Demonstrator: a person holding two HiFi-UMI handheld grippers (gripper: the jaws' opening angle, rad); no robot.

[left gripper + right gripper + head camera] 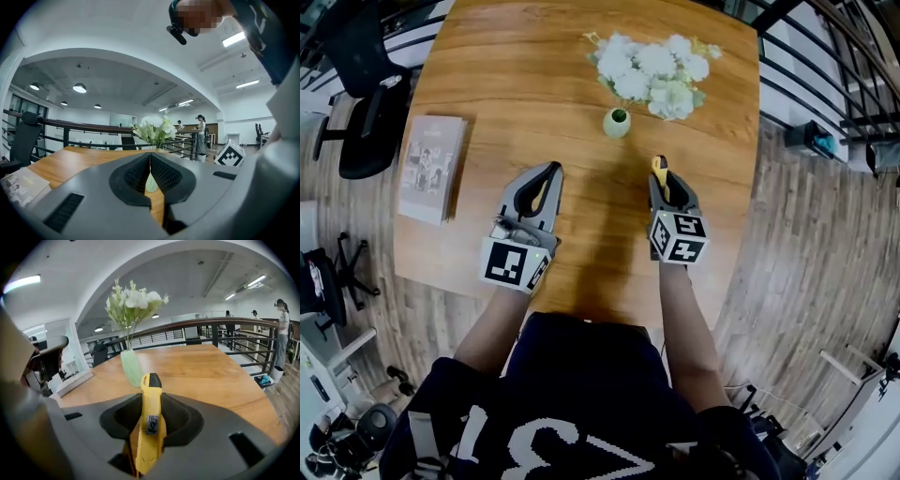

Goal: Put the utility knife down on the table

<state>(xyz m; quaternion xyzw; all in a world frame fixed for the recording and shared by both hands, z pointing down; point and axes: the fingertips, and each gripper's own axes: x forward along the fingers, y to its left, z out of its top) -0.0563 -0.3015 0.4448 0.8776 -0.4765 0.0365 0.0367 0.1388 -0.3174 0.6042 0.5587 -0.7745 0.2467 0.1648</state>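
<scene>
My right gripper (pixel 662 180) is shut on a yellow utility knife (pixel 659 167), whose black-tipped nose sticks out past the fingertips. In the right gripper view the knife (pixel 150 423) stands on edge between the pads, over the wooden table (pixel 206 371), and points toward a pale green vase (pixel 131 367). My left gripper (pixel 551 172) hovers to the left over the table (pixel 516 84). Its jaws are shut tip to tip with nothing between them (pixel 150 157).
A small green vase (pixel 617 123) with white flowers (pixel 652 67) stands just beyond both grippers. A booklet (pixel 431 167) lies near the table's left edge. A black office chair (pixel 366 103) stands off the left side and a railing (pixel 825 84) off the right.
</scene>
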